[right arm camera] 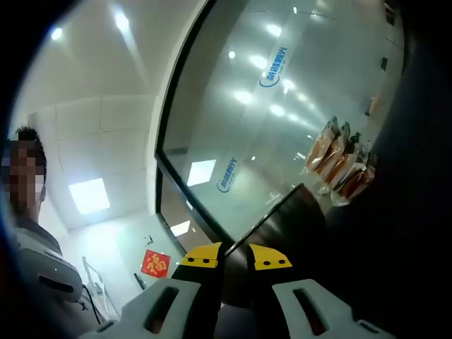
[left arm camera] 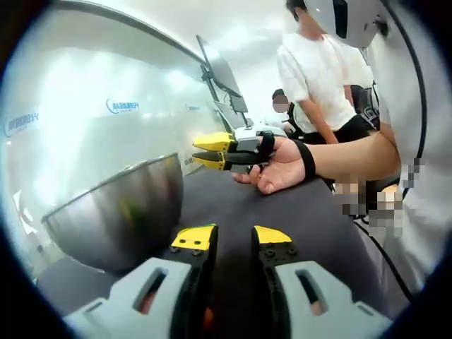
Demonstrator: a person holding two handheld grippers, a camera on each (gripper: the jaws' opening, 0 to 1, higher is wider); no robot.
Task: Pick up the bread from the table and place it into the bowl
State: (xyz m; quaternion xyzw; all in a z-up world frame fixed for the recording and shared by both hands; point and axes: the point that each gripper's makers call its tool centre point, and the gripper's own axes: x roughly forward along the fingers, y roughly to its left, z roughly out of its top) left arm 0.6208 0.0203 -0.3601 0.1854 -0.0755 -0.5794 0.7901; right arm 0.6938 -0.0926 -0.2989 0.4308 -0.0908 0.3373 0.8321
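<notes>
Left tool (left arm camera: 233, 237) by bowl (left arm camera: 116, 212) and right tool (left arm camera: 201, 151) over desk (left arm camera: 296, 219) both slightly parted, empty; open wider, angle down to find bread.

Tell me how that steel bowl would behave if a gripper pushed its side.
The bowl looks like thin polished metal, so it is probably light and slippery. Its rounded underside seems to meet the dark table over a small area, so a push near the rim would likely rock or slide it.

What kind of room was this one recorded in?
Likely an office or lab: a frosted glass partition with a printed logo, a monitor on an arm behind the dark table, and square ceiling light panels.
</notes>
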